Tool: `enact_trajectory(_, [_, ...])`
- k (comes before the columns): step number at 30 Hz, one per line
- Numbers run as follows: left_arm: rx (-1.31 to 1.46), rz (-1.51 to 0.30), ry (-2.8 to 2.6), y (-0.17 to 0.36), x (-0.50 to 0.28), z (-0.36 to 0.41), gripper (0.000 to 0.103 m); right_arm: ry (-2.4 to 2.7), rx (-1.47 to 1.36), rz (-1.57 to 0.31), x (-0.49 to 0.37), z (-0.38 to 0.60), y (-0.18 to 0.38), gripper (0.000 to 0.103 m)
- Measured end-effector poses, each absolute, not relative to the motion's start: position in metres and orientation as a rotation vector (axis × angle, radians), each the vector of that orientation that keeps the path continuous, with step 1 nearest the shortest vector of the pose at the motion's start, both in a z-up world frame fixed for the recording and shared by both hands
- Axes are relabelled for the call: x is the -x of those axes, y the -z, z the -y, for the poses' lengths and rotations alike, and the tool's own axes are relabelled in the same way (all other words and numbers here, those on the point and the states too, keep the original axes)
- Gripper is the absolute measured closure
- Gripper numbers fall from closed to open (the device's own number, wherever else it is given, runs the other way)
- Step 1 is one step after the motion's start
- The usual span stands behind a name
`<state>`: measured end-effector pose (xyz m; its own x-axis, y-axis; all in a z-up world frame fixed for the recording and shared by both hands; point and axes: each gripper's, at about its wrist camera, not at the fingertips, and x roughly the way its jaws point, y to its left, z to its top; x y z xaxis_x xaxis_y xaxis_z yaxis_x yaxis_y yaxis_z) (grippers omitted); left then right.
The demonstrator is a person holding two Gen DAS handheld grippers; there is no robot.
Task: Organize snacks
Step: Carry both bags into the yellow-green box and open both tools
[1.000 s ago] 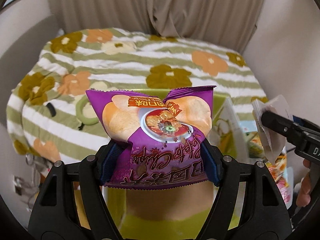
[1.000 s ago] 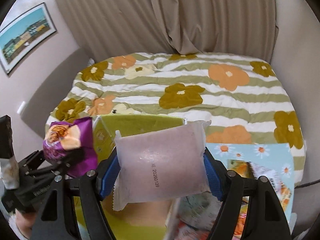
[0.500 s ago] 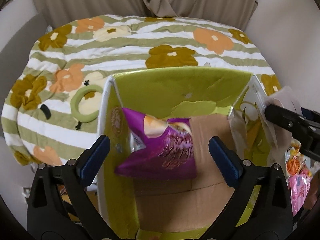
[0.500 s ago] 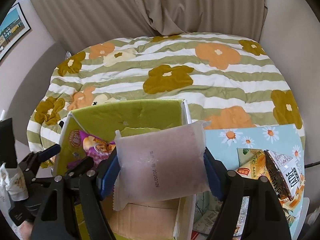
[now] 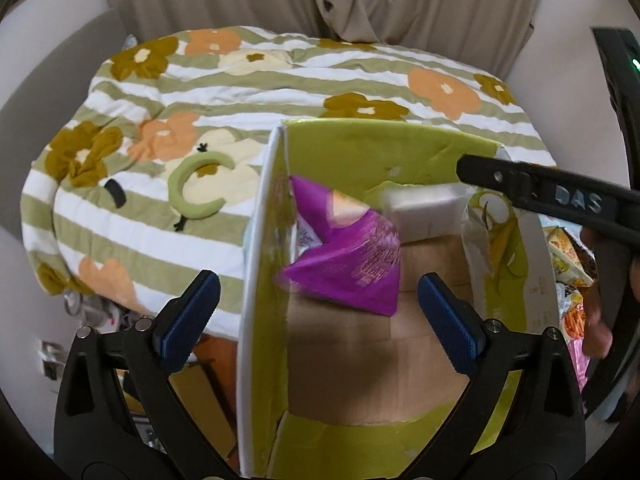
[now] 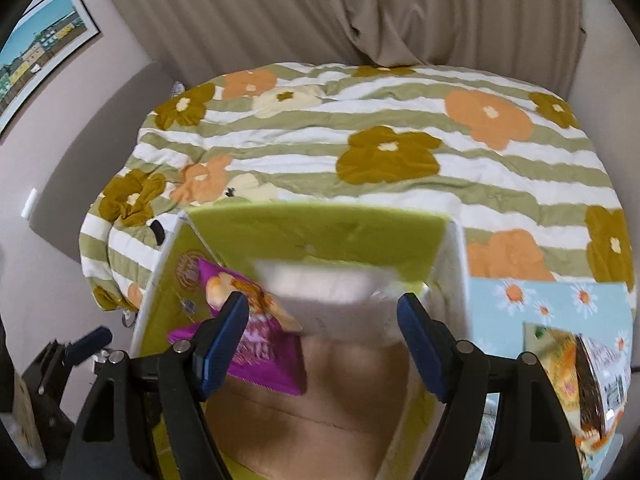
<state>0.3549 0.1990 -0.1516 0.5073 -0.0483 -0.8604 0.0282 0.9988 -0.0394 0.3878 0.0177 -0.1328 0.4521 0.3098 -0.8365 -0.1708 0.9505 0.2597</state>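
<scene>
Left of the green box [image 5: 360,140], the flowered quilt [image 5: 140,232] falls away toward the wall, and only the right wrist view shows the framed picture [image 6: 40,52] hanging there, far left of the box. That view also catches the left gripper [image 5: 318,284] from outside, low at the box's left corner. In its own view the left gripper hovers above the box's left wall with its jaws spread wide. They have just been opening, and neither blue pad touches anything, though the wall and the purple chip bag [image 5: 348,264] show in the gap between them. The purple chip bag lies inside the box against its left wall, tilted, on the brown cardboard floor. To its right, toward the box's far right corner, sits the white packet [image 5: 424,212], blurred in both views. The left wrist view shows it just under the tip of one dark finger that reaches in over the box's right wall. The right wrist view shows it just past the tips of the right gripper [image 6: 322,300], whose jaws stand at a middling width with no pad seen pressing on it. Right of the box, only the right wrist view shows clearly the light-blue daisy cloth [image 6: 540,300] and the loose snack packets [image 6: 580,380] lying on it
</scene>
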Motion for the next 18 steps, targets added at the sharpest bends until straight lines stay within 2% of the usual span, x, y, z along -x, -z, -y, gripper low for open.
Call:
enact_trajectory(11, [0.049,-1.035,0.03,0.144,-0.341,-0.199,0.005,-0.281,-0.137,-1.034,-0.379,-0.003,0.127,0.029])
enact_trajectory(18, [0.037,-0.96,0.066,0.105,-0.317,-0.191,0.005,-0.283,-0.163,-0.94,-0.332,0.029,0.08,0.029])
